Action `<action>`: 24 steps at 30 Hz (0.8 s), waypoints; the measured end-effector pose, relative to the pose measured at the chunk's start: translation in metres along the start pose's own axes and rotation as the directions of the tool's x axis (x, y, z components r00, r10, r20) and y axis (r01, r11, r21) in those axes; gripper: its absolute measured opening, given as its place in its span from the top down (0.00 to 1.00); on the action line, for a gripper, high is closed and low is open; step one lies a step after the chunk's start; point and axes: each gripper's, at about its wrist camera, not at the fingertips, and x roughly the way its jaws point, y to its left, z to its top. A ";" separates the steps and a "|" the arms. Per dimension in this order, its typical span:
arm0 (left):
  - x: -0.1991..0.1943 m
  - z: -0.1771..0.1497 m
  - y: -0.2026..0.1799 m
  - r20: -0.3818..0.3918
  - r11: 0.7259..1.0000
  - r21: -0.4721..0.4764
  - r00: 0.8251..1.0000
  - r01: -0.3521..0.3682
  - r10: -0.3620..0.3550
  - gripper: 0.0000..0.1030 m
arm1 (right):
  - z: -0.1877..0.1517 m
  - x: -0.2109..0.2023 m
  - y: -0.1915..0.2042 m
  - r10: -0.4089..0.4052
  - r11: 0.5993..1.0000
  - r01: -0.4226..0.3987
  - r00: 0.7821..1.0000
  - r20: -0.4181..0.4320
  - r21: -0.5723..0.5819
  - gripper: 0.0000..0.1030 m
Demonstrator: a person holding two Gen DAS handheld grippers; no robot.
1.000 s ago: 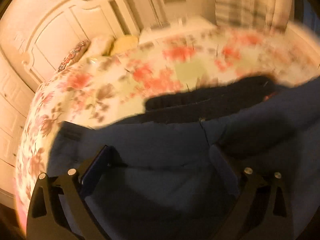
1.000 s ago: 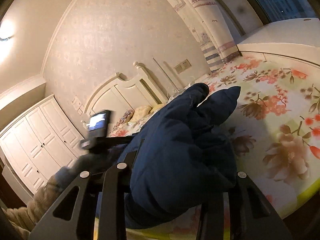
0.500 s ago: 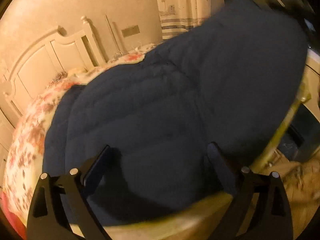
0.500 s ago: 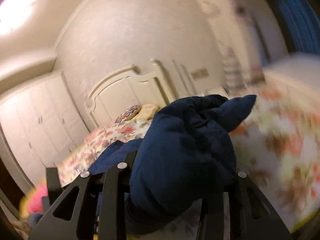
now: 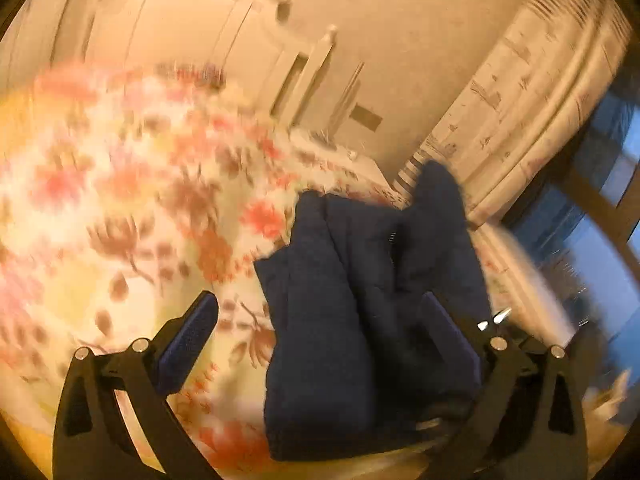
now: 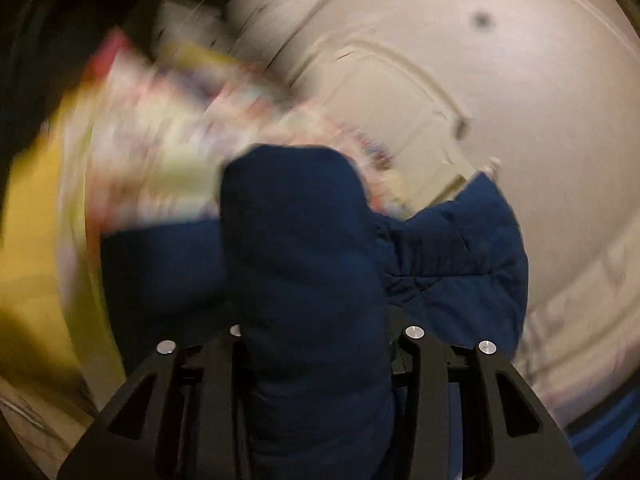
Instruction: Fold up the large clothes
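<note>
A navy padded jacket [image 5: 360, 300] lies bunched on the flowered bedsheet [image 5: 120, 200] near the bed's right edge. My left gripper [image 5: 320, 304] is open wide above it. The jacket fills the right half of the gap and lies against the right finger [image 5: 448, 328], while the left finger [image 5: 192, 332] stands clear over the sheet. In the right wrist view a thick fold of the jacket [image 6: 304, 260] bulges up between the jaws. My right gripper [image 6: 316, 344] is shut on it, its fingertips hidden by the fabric. Both views are blurred.
A white headboard [image 5: 304, 64] stands at the far end of the bed. A pale curtain [image 5: 520, 120] and a dark window [image 5: 592, 220] are on the right. The bed's yellow side [image 6: 40, 260] runs down the left of the right wrist view.
The left view has swung and rolled: the jacket that filled it now lies smaller at the lower right. The right view has rolled strongly, with the jacket still in its jaws.
</note>
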 end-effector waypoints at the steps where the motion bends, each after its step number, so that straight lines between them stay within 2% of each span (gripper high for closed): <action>1: 0.006 0.001 0.006 -0.026 0.999 -0.029 1.000 0.017 -0.017 0.02 | -0.001 0.002 0.017 -0.059 0.995 0.059 0.998 -0.001 -0.086 0.62; 3: 0.023 -0.002 0.012 -0.083 0.994 -0.073 0.993 0.082 -0.088 0.02 | -0.002 -0.002 0.017 -0.044 0.995 0.044 0.999 0.003 -0.087 0.62; 4: 0.035 -0.001 0.012 -0.109 0.983 -0.099 0.980 0.154 -0.165 0.02 | -0.004 -0.004 0.013 -0.027 0.997 0.027 1.000 0.008 -0.068 0.62; 6: 0.051 0.005 0.008 -0.136 0.968 -0.117 0.962 0.220 -0.235 0.02 | -0.008 -0.011 0.006 -0.020 0.999 0.021 1.000 0.024 -0.044 0.62; 11: 0.102 0.030 -0.029 -0.255 0.957 -0.064 0.922 0.283 -0.290 0.02 | -0.016 -0.027 0.013 -0.039 0.997 0.043 0.997 0.070 -0.065 0.62; 12: 0.117 0.036 -0.042 -0.301 0.951 -0.043 0.904 0.306 -0.305 0.02 | -0.017 -0.029 0.014 -0.039 0.997 0.044 0.996 0.075 -0.067 0.62; 13: 0.127 0.041 -0.050 -0.330 0.952 -0.018 0.897 0.304 -0.293 0.02 | -0.019 -0.032 0.015 -0.035 0.997 0.042 0.996 0.087 -0.071 0.62; 14: 0.138 0.046 -0.061 -0.357 0.961 0.024 0.900 0.275 -0.249 0.02 | -0.020 -0.035 0.018 -0.033 0.996 0.040 0.995 0.097 -0.077 0.62; 15: 0.148 0.049 -0.068 -0.376 0.968 0.064 0.904 0.243 -0.202 0.02 | -0.022 -0.036 0.020 -0.030 0.996 0.039 0.994 0.110 -0.085 0.62; 16: 0.162 0.054 -0.081 -0.409 0.971 0.136 0.904 0.198 -0.126 0.02 | -0.024 -0.037 0.022 -0.027 0.995 0.039 0.992 0.123 -0.093 0.62; 18: 0.177 0.060 -0.094 -0.441 0.962 0.211 0.895 0.173 -0.064 0.02 | -0.025 -0.041 0.023 -0.027 0.995 0.041 0.990 0.136 -0.096 0.60; 19: 0.182 0.068 -0.097 -0.441 0.958 0.229 0.896 0.174 -0.058 0.03 | -0.024 -0.044 0.023 -0.028 0.995 0.041 0.990 0.140 -0.094 0.55; 20: 0.183 0.073 -0.099 -0.422 0.956 0.237 0.905 0.172 -0.059 0.09 | -0.024 -0.046 0.023 -0.032 0.994 0.046 0.989 0.142 -0.097 0.53; 21: 0.182 0.077 -0.096 -0.417 0.955 0.234 0.906 0.182 -0.071 0.37 | -0.025 -0.049 0.023 -0.040 0.993 0.055 0.989 0.141 -0.106 0.35; 22: 0.182 0.080 -0.095 -0.424 0.954 0.214 0.900 0.210 -0.103 0.59 | -0.028 -0.057 0.023 -0.020 0.992 0.039 0.988 0.151 -0.121 0.17; 23: 0.179 0.080 -0.095 -0.419 0.955 0.208 0.901 0.213 -0.110 0.61 | -0.031 -0.066 0.023 -0.020 0.992 0.041 0.985 0.171 -0.122 0.14; 24: 0.176 0.077 -0.098 -0.396 0.950 0.228 0.912 0.213 -0.110 0.66 | -0.038 -0.077 0.020 -0.041 0.993 0.062 0.980 0.196 -0.104 0.13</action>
